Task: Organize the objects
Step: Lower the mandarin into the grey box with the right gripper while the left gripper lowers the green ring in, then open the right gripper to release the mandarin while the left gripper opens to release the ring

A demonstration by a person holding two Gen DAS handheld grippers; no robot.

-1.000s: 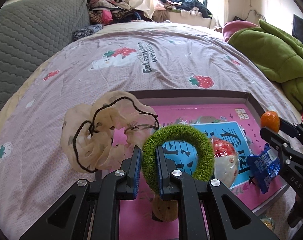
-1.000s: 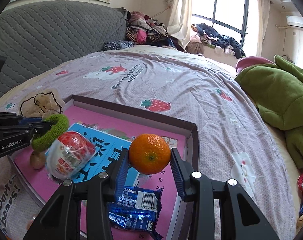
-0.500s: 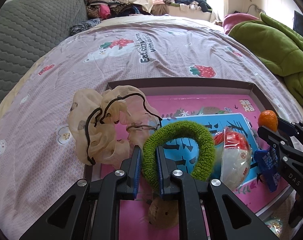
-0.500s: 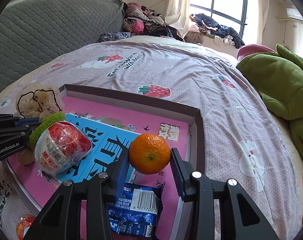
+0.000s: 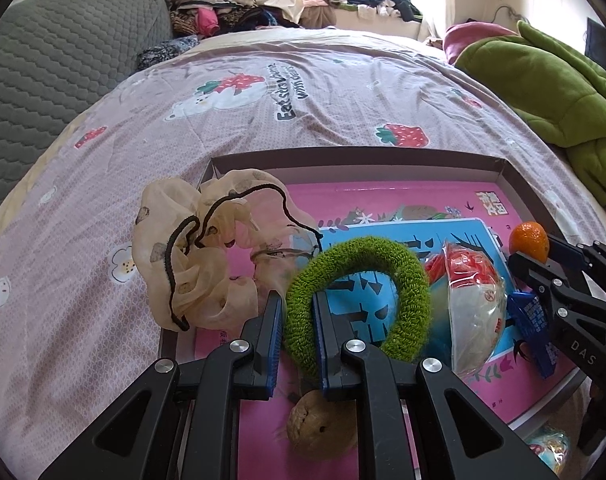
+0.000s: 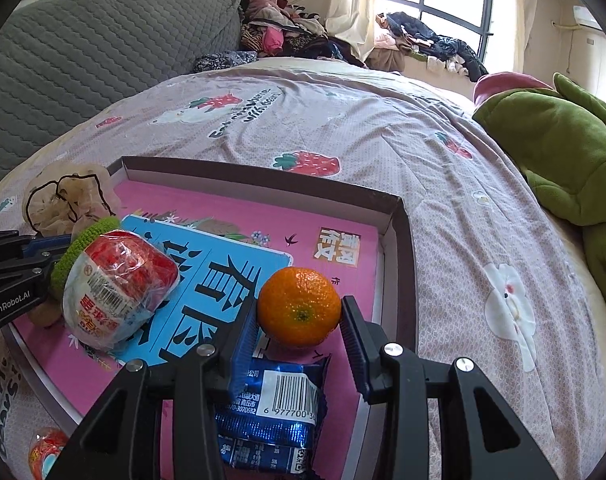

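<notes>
Two grippers are in my view over the shallow box [image 6: 399, 240] on the bed. My left gripper [image 5: 297, 336] pinches the green scrunchie [image 5: 407, 280], one finger through its ring and one outside, the loop arching up ahead of the fingers. Left of those fingers the cream scrunchie [image 5: 195, 256] drapes over the box corner; just right of the loop lies a wrapped red-and-white snack [image 5: 473, 312]. My right gripper [image 6: 299, 332] clamps the orange [image 6: 299, 306] between its fingers, above a blue packet [image 6: 275, 408] lying directly beneath them.
</notes>
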